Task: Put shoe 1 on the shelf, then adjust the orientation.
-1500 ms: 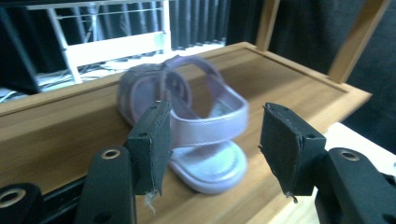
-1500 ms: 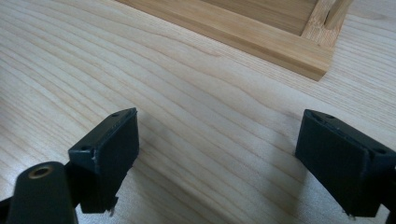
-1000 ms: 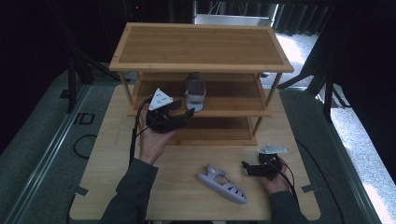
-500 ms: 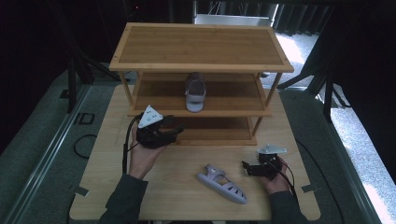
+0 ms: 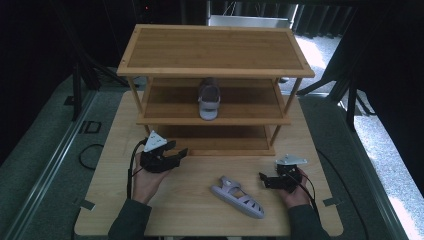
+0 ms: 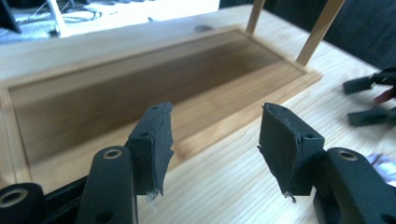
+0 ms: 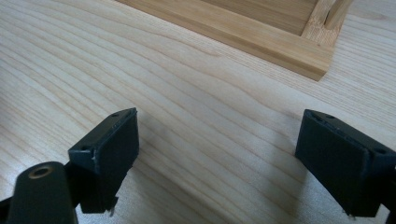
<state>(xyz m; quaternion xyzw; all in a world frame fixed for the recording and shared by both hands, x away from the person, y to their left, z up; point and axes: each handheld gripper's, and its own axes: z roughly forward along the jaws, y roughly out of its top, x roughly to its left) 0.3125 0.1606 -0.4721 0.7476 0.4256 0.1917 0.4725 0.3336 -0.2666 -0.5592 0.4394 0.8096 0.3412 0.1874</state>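
Note:
A lilac sandal (image 5: 238,196) lies on its side on the wooden table (image 5: 200,220), between the two hands. A second sandal (image 5: 208,99) stands on the middle shelf of a three-tier wooden rack (image 5: 215,50). My left gripper (image 5: 179,154) is held low at the rack's front left, open and empty; its jaws face the bottom shelf (image 6: 116,93). My right gripper (image 5: 262,178) rests on the table just right of the lilac sandal, open and empty, with bare tabletop (image 7: 196,121) between its jaws.
The rack stands at the table's back half, its bottom shelf edge (image 7: 261,37) close ahead of the right gripper. The right gripper's dark tips (image 6: 369,100) show at the right edge of the left gripper view. Cables trail from both grippers.
My left gripper has drawn back from the middle shelf, where the sandal stays, and come down toward the table at the rack's front left. The right gripper has stayed put.

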